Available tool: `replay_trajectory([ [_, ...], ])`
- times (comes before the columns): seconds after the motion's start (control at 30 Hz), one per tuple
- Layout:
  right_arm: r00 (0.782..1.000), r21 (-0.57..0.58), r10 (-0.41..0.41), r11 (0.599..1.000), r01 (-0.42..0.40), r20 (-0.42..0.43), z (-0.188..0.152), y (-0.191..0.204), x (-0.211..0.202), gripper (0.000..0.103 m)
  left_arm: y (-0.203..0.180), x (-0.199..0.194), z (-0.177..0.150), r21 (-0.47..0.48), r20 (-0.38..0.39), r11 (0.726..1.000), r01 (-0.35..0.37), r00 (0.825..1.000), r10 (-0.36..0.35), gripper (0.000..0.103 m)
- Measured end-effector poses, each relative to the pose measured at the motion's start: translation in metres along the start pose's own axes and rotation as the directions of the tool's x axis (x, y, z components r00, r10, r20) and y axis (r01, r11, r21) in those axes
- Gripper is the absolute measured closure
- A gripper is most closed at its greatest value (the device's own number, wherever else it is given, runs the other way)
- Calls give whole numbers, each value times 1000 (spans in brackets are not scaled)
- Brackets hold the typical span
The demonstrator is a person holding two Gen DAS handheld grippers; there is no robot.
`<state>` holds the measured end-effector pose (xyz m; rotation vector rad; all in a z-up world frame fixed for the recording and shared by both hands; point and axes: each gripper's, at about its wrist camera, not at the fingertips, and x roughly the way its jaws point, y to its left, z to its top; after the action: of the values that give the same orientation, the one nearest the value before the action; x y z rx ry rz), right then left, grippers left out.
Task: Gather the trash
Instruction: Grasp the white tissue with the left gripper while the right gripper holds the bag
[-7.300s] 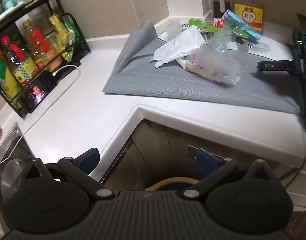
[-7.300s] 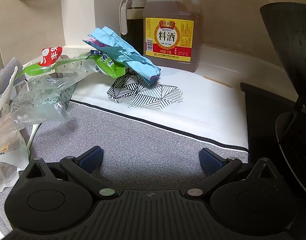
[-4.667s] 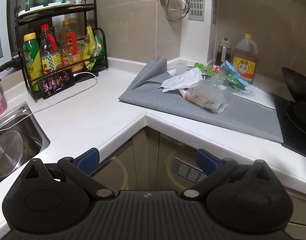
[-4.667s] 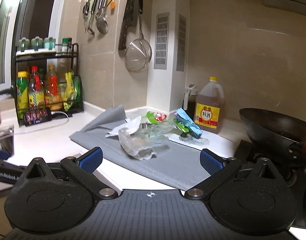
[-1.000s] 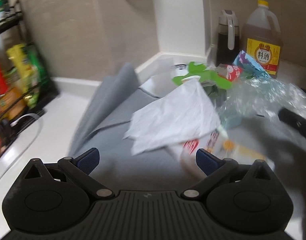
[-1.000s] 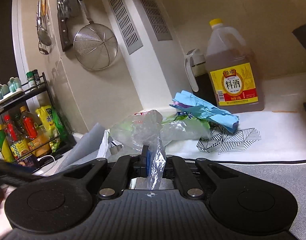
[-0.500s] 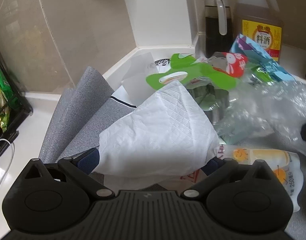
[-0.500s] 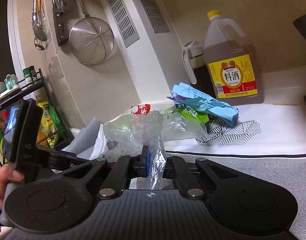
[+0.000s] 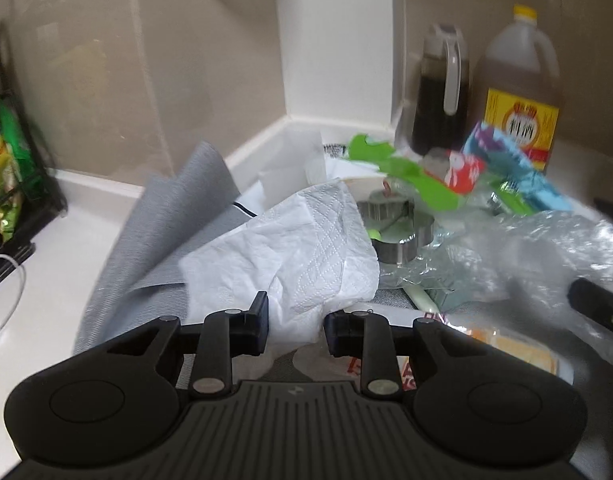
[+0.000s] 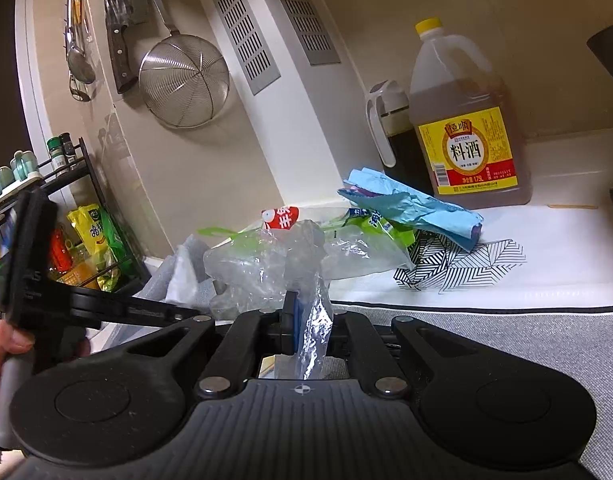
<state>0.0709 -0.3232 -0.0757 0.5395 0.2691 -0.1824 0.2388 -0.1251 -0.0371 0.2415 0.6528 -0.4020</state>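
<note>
A pile of trash lies on the grey mat (image 9: 154, 240). My left gripper (image 9: 295, 322) has its jaws narrowed around the lower edge of a crumpled white paper towel (image 9: 294, 248), with a gap still between them. My right gripper (image 10: 306, 330) is shut on a clear crinkled plastic bag (image 10: 266, 268) and holds it up; the bag also shows in the left wrist view (image 9: 526, 256). Behind lie a green and red wrapper (image 9: 418, 180), a blue wrapper (image 10: 410, 204) and a flat printed packet (image 9: 502, 344).
A cooking wine jug (image 10: 462, 136) and a dark sauce jug (image 9: 438, 92) stand against the back wall. A metal ring mould (image 9: 394, 232) sits in the pile. A bottle rack (image 10: 78, 240) is at the left. A strainer (image 10: 182, 80) and knives hang above.
My left gripper has come up to the paper towel and its jaws have closed in from wide open onto the towel's edge. My right gripper keeps holding the plastic bag.
</note>
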Motion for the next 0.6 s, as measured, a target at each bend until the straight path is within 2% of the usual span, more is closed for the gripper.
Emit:
replay_trajectory([
  [0.1,1000,-4,-2,1000,2,9,0,1,-1,98,15,-26,-2,-33,36,999,2,999,-1,73],
  [0.17,1000,0,-5,1000,5,14,0,0,-2,99,24,-42,-5,-58,49,998,2,999,1,79],
  [0.37,1000,16,-5,1000,4,17,0,-2,-2,99,36,-73,-10,-89,91,996,-26,995,35,79],
  [0.43,1000,18,-3,1000,3,21,0,-2,-3,99,37,-74,-9,-100,83,995,-11,996,20,79],
  [0.5,1000,23,-4,1000,4,22,-1,-3,-3,99,32,-66,-9,-84,69,996,-37,997,43,79],
  [0.6,1000,36,-5,999,5,15,0,-4,-2,99,23,-40,-10,-69,-3,996,-62,998,62,79],
])
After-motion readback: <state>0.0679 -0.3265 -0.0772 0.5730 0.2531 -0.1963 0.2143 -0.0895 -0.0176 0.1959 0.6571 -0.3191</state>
